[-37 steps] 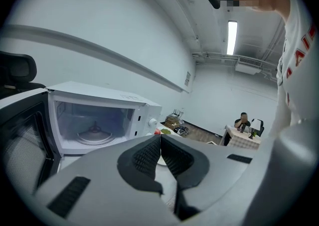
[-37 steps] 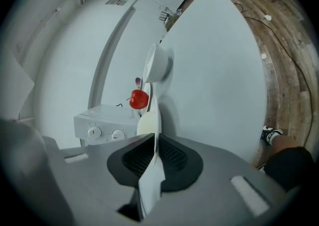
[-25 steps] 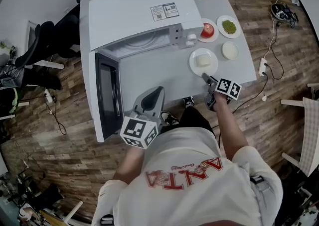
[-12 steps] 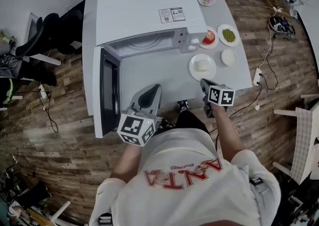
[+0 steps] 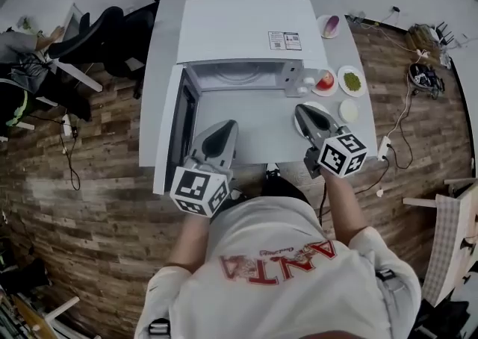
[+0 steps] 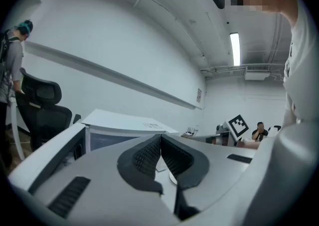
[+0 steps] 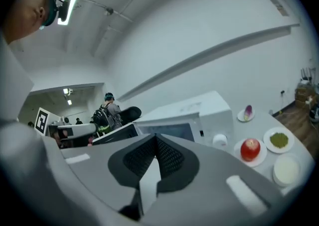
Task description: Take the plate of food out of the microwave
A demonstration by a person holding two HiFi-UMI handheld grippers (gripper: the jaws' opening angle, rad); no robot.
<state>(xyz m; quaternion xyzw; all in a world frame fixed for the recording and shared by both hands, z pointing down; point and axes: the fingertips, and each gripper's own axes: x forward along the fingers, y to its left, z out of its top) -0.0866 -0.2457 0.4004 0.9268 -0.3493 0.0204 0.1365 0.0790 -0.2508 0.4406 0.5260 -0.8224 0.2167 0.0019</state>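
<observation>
Flanking bare table before open microwave: left gripper, right gripper, both closed, empty.

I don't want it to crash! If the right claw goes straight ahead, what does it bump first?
Probably the microwave. The shut right claw points at its front, near the open cavity, and nothing shows in between. Depth is hard to judge, though.

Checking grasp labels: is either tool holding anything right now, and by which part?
Nothing is held. The left tool and the right tool each have their jaws shut together with nothing between them.
</observation>
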